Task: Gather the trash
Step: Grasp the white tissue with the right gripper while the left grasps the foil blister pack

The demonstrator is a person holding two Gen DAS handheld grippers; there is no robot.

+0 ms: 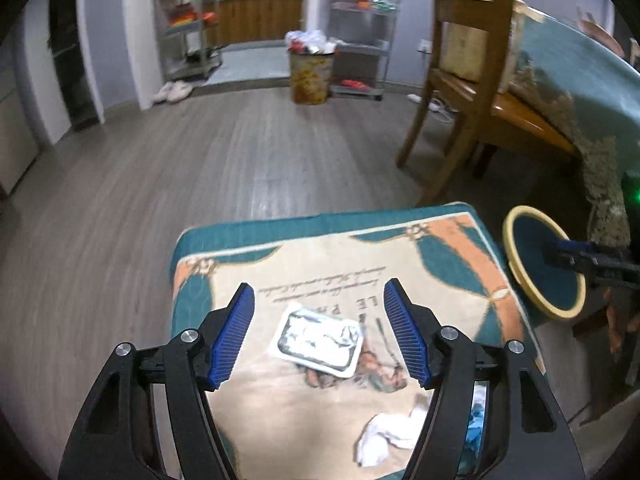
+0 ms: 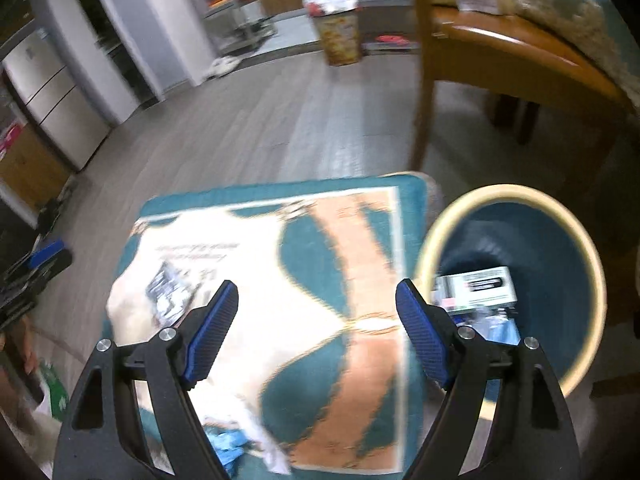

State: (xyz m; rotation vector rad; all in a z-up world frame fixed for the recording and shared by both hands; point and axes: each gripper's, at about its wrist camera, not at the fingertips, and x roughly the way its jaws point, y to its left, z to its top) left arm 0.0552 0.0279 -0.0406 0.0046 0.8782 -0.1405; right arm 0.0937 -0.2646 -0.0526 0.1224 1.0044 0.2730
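Left gripper (image 1: 319, 330): black plastic linkage arms, ribbed blue pads (image 1: 234, 336), four round silver screws at pivots. Right gripper (image 2: 316, 332): same black frame, blue ribbed pads (image 2: 212, 334), silver pivot screws.

Both grippers are angled down and forward, nothing clamped in either. The left gripper (image 1: 320, 330) has its blue pads spread wide, tips fanning toward 11 and 1 o'clock. Same deal for the right gripper (image 2: 316, 330), jaws well apart. In the left wrist view the right one's tip pokes in around 3 o'clock.
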